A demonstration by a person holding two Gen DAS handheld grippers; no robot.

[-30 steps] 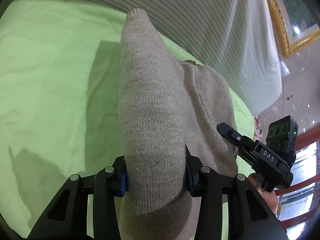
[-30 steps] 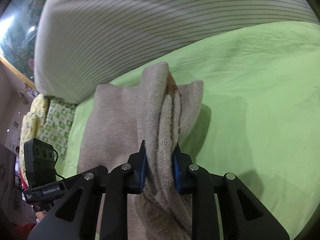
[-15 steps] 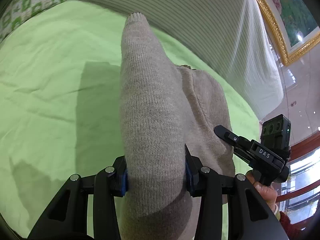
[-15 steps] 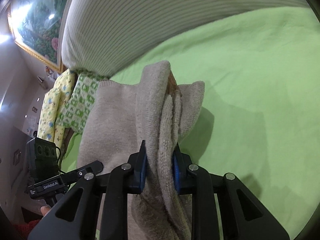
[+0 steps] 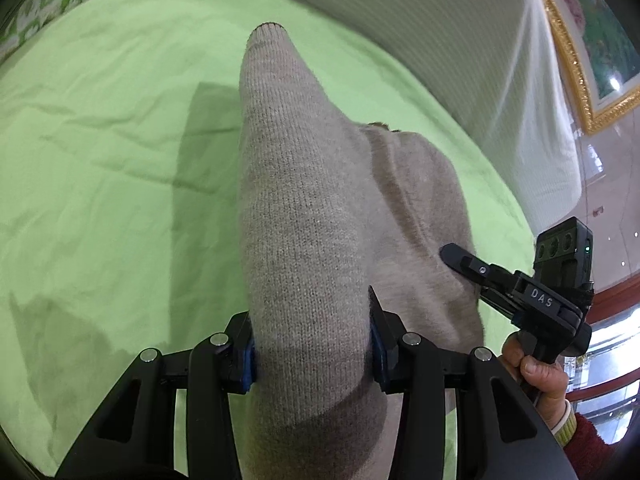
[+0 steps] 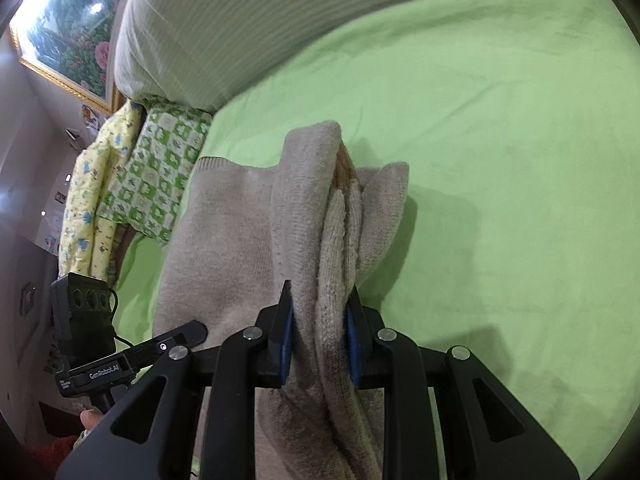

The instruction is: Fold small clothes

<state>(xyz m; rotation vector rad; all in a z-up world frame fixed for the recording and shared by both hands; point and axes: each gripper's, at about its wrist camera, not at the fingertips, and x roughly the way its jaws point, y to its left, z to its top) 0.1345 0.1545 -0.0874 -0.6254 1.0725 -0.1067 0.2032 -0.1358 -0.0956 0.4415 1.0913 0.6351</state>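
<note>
A small beige knit sweater [image 5: 312, 208] is held up over the green bed sheet [image 5: 100, 160]. My left gripper [image 5: 312, 344] is shut on a thick fold of it, which sticks forward past the fingers. My right gripper [image 6: 318, 332] is shut on a bunched edge of the same sweater [image 6: 240, 232], with several layers between the blue pads. The rest of the cloth spreads between both grippers. The right gripper also shows at the right of the left wrist view [image 5: 472, 264], and the left one at the lower left of the right wrist view [image 6: 176, 336].
A large striped white duvet [image 6: 248, 28] lies rolled along the far side of the bed. A green patterned pillow [image 6: 156, 172] and a yellow one [image 6: 96, 184] lie at the bed's end. A gold-framed painting [image 6: 68, 28] hangs on the wall.
Both grippers have lifted and tilted while holding the sweater; more of the pillows and the painting has come into view. The grips have not changed.
</note>
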